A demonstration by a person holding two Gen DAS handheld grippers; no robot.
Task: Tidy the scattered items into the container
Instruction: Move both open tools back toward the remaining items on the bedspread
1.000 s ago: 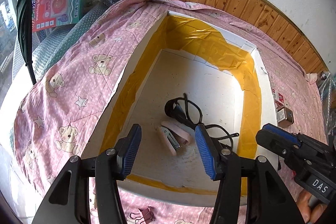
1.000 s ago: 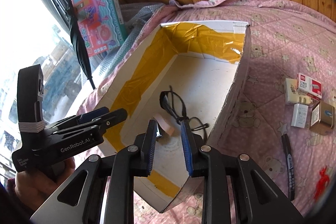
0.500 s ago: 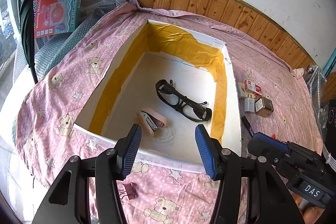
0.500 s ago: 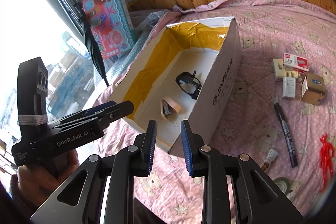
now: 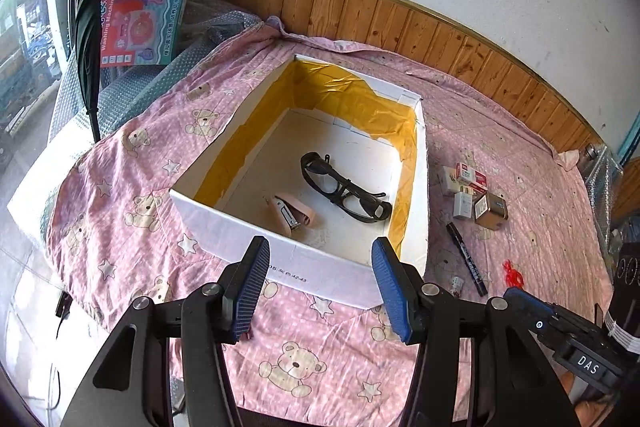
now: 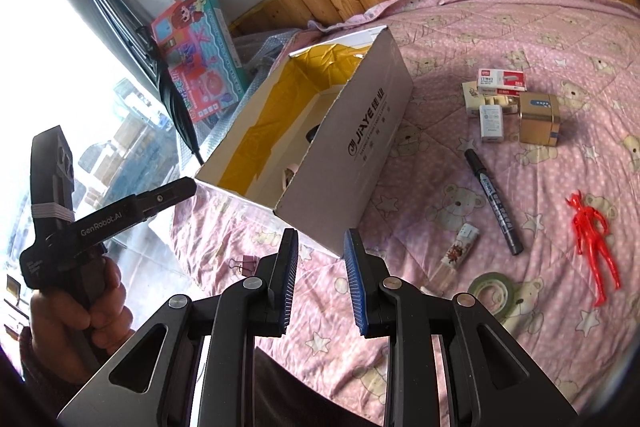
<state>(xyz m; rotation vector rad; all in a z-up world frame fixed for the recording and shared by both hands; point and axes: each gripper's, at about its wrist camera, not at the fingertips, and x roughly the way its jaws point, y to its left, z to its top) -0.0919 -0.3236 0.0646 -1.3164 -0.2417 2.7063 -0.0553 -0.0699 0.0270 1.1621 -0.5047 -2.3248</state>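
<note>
— Box (image 5: 280,259) wall first: the white cardboard container's near side stands just ahead of the left gripper (image 5: 320,287), whose blue-padded fingers are spread wide and hold nothing.

— What lies inside?

— Black glasses (image 5: 344,187) and a pink stapler (image 5: 292,215) on its floor, beyond those fingers.

— And the right gripper (image 6: 320,283)?

— Its fingers are parted too, narrower, and empty. The box corner (image 6: 316,227) sits just past their tips. From that view the tall printed side hides nearly all the contents.

— What remains scattered?

— To the right of the right fingers, on the pink quilt (image 6: 480,27): a black marker (image 6: 494,201), a red figure (image 6: 594,239), a tape roll (image 6: 492,293), a small tube (image 6: 456,257), and farther off a cluster of little boxes (image 6: 508,103). A binder clip (image 6: 246,263) lies left of them.

— Room to move?

— Open quilt between the fingertips and the marker; the tape roll is partly cut off behind the right finger.
</note>
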